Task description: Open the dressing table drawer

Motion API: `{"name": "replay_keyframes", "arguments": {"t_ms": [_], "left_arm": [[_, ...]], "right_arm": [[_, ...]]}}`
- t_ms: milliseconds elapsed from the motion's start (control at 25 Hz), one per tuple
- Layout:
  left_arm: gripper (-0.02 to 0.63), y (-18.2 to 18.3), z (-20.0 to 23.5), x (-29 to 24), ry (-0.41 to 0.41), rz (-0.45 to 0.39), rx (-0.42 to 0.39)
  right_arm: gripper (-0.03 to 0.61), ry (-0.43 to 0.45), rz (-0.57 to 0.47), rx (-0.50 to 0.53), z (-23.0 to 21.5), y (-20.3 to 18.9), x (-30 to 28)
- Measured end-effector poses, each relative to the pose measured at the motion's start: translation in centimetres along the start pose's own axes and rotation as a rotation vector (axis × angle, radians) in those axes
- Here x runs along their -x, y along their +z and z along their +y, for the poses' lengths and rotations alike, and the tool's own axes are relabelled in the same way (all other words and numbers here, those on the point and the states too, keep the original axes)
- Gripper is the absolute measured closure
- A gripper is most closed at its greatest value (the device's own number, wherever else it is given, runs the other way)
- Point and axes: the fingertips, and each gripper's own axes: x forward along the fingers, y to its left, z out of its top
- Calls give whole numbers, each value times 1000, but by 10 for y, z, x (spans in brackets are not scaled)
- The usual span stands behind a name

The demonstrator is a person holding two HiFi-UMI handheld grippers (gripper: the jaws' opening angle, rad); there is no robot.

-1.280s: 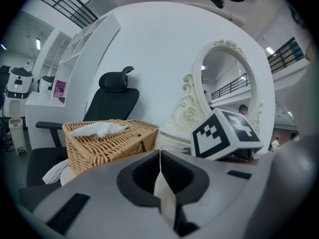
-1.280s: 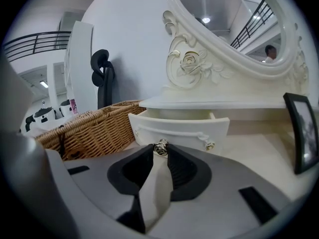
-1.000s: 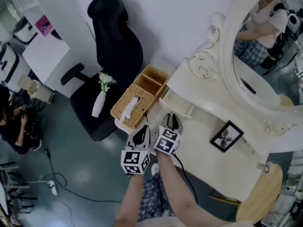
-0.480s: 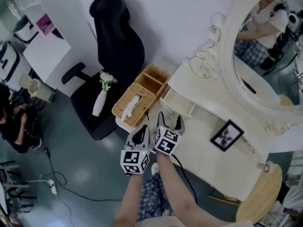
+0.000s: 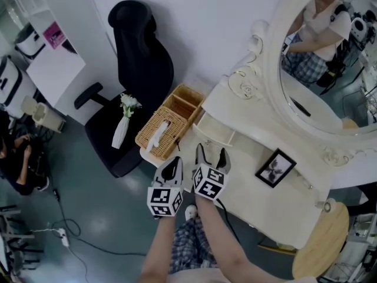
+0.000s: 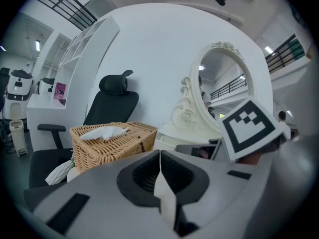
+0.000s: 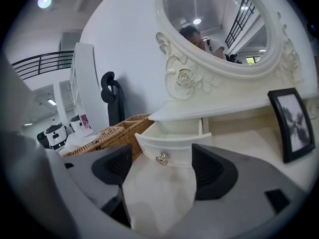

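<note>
The small white drawer [image 5: 214, 129] of the dressing table [image 5: 259, 200] stands pulled out under the shelf, and I can see its empty inside [image 7: 174, 128]. Its metal knob [image 7: 161, 159] faces my right gripper [image 5: 212, 153], which hangs just in front of it. That gripper's [image 7: 162, 172] jaws are opening, with only the tabletop showing between them, and they stay clear of the knob. My left gripper [image 5: 174, 167] hovers beside it at the table's left front corner. Its [image 6: 159, 158] jaws are pressed together and hold nothing.
A wicker tissue basket [image 5: 168, 122] sits left of the drawer. A black picture frame [image 5: 275, 168] stands on the table to the right, under the oval mirror [image 5: 318, 69]. A black office chair [image 5: 138, 81] with a white flower vase [image 5: 121, 130] stands further left, and a wooden stool [image 5: 318, 246] at lower right.
My right gripper's jaws went from shut at the drawer knob to wide apart, and the gripper drew back a little from the drawer. The drawer stays pulled out. The left gripper held still.
</note>
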Motion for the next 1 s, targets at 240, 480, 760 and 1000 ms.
{"name": "replay_keyframes", "arguments": {"t_ms": [240,480,760,1000], "left_arm": [[583,29,-35,5,-64,-16,-38],[583,67,-86,0,-174,-52,-111],[583,105,-147,-3,-290,-83,-169],[583,126,-194,-11,-366,-120,-198]], "right_arm": [[251,69,-100,97,-29,56,54],[366,44,-187,95,-98,111,121],[507,-60,-285,163,-171,153,206],[560,-163,-367,135,-236,176,257]]}}
